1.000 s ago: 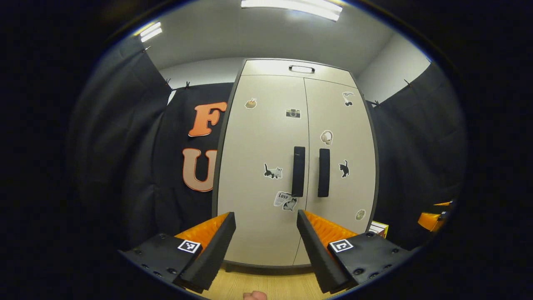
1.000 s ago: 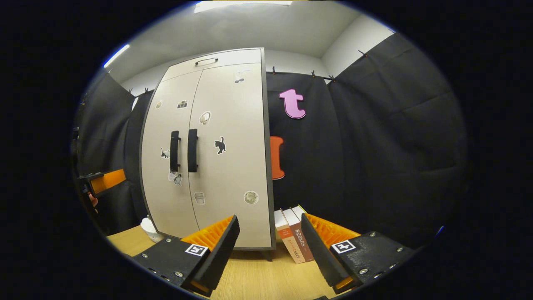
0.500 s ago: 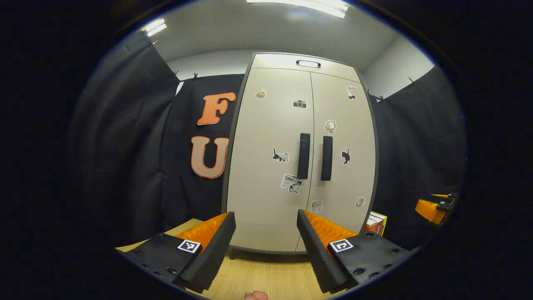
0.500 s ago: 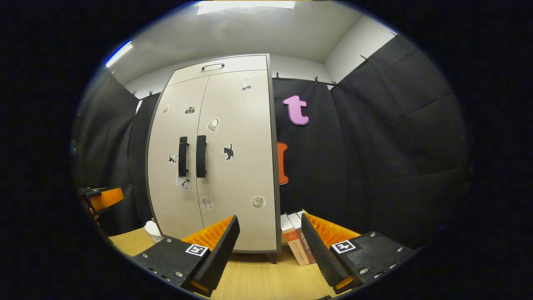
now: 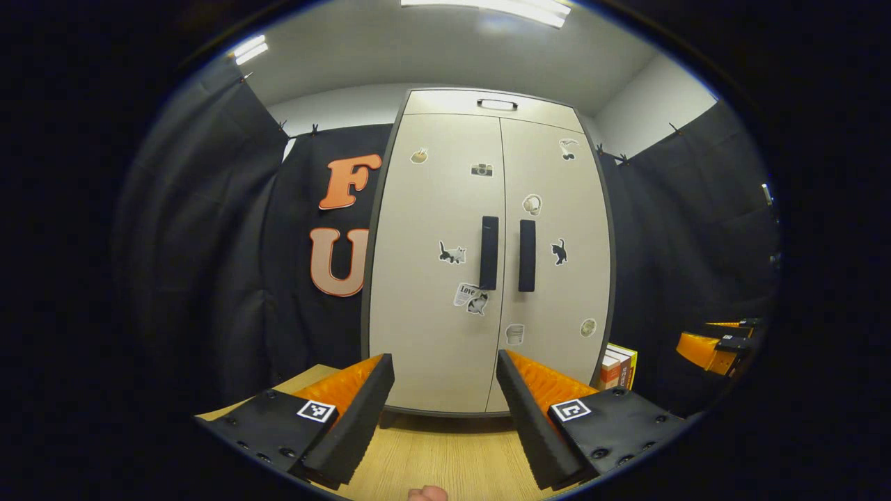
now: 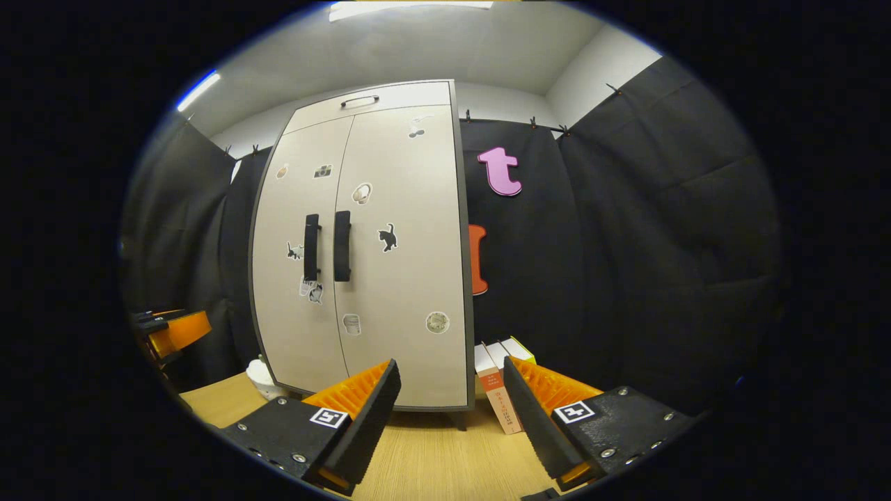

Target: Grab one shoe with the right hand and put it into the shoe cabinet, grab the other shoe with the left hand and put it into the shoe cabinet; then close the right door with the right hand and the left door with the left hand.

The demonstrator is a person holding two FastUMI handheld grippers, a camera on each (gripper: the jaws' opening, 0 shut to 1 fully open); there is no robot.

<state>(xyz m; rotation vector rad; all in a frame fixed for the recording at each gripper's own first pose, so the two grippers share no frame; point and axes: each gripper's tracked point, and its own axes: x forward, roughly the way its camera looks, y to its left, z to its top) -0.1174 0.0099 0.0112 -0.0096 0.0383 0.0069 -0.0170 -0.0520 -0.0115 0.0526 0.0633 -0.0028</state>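
Shoe cabinet [image 5: 445, 278] stands at the back of the wooden table [image 5: 445, 459], both doors flush, left door [image 5: 431, 306] and right door [image 5: 557, 202] meeting at the two dark handles [image 5: 489, 252]; shoes not visible behind the doors. Left gripper [image 5: 445, 410] hangs in front of the cabinet, well apart from it, jaws spread wide, holding nothing. Right gripper [image 6: 451, 410] likewise wide apart and empty, aimed at the cabinet's right front corner. Books [image 6: 495, 390] stand upright just beside the cabinet's right side. A white object [image 6: 263, 378] sits by the cabinet's left side.
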